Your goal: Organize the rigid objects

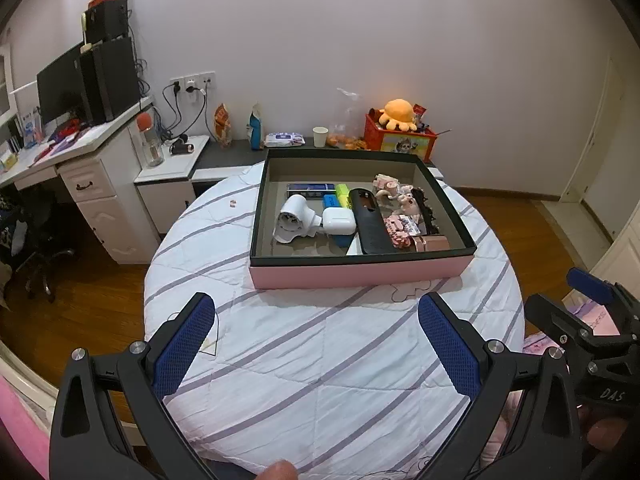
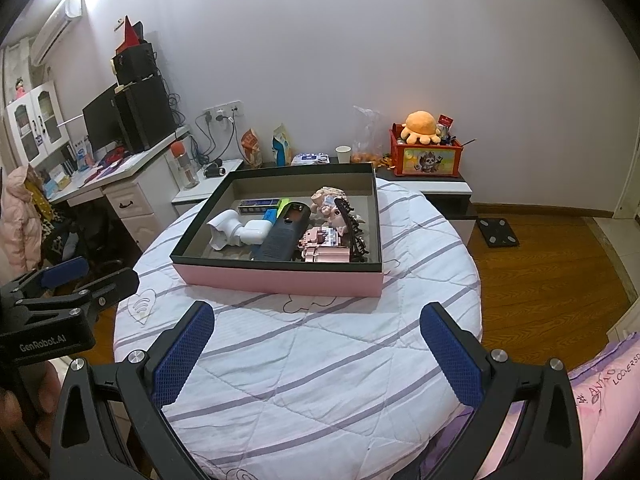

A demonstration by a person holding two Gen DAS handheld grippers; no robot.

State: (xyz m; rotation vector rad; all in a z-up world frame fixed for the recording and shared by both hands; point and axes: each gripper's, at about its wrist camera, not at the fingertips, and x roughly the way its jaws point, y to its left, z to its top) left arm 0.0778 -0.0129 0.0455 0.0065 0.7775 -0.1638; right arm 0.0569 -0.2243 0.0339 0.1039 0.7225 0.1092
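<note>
Inside the box [image 1: 362, 274] lie the things: one hair dryer [image 1: 294, 218], one earbud case [image 1: 339, 221], one black remote [image 1: 370, 220]. Sorting looks nearly done; little remains outside. Near the box, my left gripper [image 1: 316, 346] and right gripper [image 2: 316, 346] hang wide open, empty.

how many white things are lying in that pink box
2 that show: a white hair dryer at the left of the pink box, and a white earbuds case touching its right side. More may hide underneath.
</note>
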